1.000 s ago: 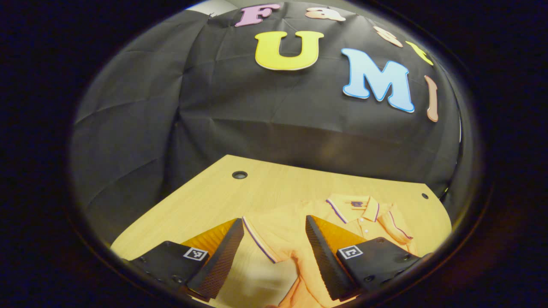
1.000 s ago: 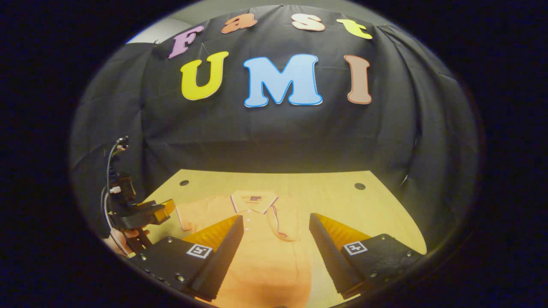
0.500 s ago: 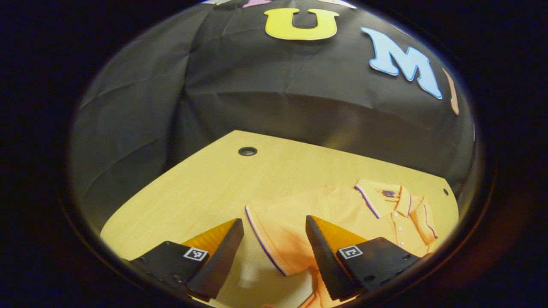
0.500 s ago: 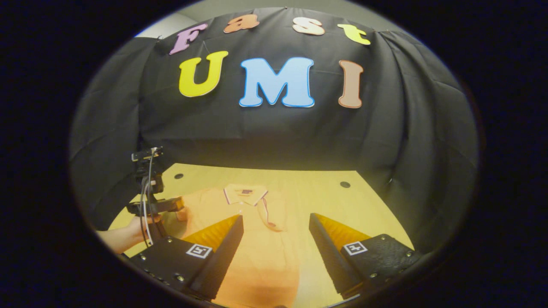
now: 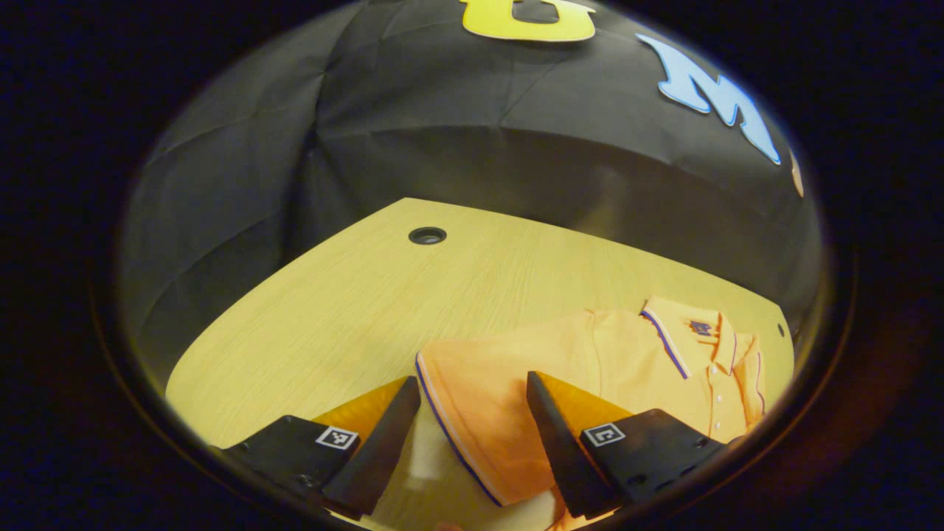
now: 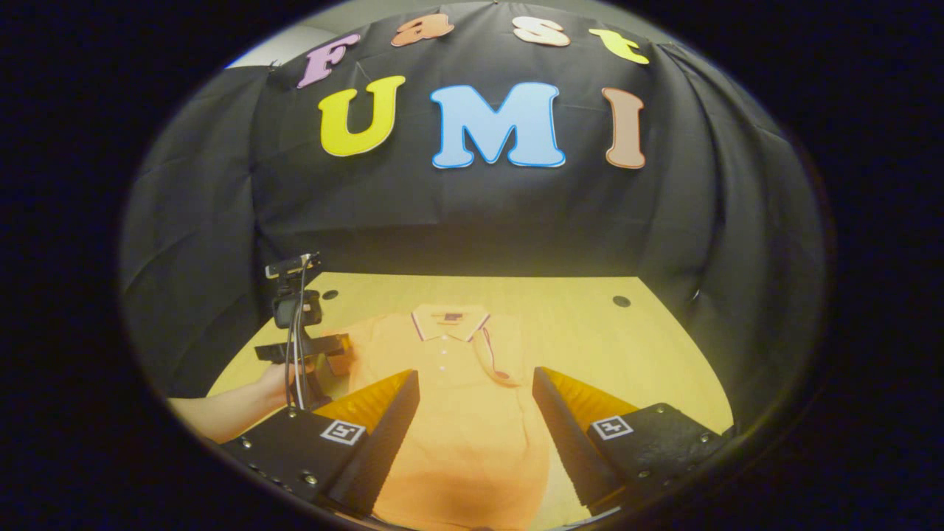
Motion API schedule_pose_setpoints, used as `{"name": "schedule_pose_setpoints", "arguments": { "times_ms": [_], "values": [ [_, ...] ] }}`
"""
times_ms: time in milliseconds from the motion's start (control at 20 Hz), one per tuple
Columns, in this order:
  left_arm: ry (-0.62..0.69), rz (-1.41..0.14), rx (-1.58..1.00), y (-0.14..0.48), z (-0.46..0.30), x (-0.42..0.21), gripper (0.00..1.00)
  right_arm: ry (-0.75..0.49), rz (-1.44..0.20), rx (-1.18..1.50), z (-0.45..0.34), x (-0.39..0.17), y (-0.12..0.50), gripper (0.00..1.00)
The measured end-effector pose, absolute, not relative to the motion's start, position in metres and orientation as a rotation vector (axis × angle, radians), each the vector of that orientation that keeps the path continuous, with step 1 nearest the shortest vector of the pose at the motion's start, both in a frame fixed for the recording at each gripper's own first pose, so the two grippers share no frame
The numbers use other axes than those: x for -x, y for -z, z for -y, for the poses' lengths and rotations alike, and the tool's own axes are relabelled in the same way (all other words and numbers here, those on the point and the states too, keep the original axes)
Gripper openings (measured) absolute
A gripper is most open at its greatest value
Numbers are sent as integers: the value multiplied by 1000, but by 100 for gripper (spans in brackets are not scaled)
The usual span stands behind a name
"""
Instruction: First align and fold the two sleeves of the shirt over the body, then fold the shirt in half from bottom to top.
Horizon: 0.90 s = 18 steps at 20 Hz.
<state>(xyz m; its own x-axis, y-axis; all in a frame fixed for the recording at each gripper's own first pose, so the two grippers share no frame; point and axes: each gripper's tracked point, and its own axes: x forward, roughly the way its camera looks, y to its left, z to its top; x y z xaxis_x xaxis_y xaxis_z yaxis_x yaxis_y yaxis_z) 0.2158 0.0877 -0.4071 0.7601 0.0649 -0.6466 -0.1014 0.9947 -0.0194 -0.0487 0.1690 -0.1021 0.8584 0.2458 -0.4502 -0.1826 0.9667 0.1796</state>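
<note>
1. Shirt (image 6: 457,420): orange polo, lies flat on the wooden surface (image 6: 590,332), collar toward the back wall. Right gripper view: centre to lower centre of frame. Left gripper view: lower right of frame (image 5: 590,361).
2. Collar (image 6: 450,322): striped edge, small dark tag inside, button placket running down below it.
3. Right sleeve (image 6: 498,354): folded over the body, striped cuff lying just right of the placket in the right gripper view.
4. Left sleeve (image 5: 479,413): spread out sideways on the surface, striped cuff edge running diagonally between the left gripper's fingers at bottom centre of the left gripper view.
5. Left gripper (image 5: 472,435): jaws spread wide, sleeve cuff in the gap, no pinch. One finger (image 5: 557,442) overlaps the sleeve in the picture; cannot tell if it touches. Also seen in the right gripper view at middle left (image 6: 335,350), held by a hand (image 6: 276,380), tip at the sleeve edge.
6. Right gripper (image 6: 476,435): jaws spread wide over the lower body of the shirt, nothing between them gripped.
7. Surface: round holes near the back corners (image 6: 621,301), (image 5: 427,235).
</note>
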Motion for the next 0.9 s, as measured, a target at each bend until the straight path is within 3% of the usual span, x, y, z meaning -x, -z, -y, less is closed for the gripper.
{"name": "schedule_pose_setpoints", "arguments": {
  "times_ms": [250,300,350,500,550,600,700,750,800,900],
  "values": [
    [-89,-720,-5,411,-83,-218,94,-233,-503,-155,-176,54,106,95],
    [-86,-720,-2,411,-81,-218,87,-231,-506,-154,-174,55,106,95],
    [-76,-720,-2,412,-80,-218,70,-223,-507,-161,-171,55,107,95],
    [-64,-721,-13,412,-77,-219,33,-221,-521,-179,-165,55,112,96],
    [-57,-718,-28,412,-75,-221,32,-226,-525,-188,-162,53,114,96],
    [-54,-726,-49,413,-74,-220,15,-229,-528,-200,-160,52,117,95],
    [-45,-729,-67,411,-71,-220,15,-225,-535,-216,-155,50,121,95],
    [-45,-732,-72,410,-70,-220,7,-216,-536,-219,-150,50,123,95],
    [-47,-734,-77,411,-71,-219,8,-207,-537,-222,-146,50,125,100],
    [-51,-724,-69,405,-70,-218,7,-201,-546,-224,-140,52,129,96]
  ]
}}
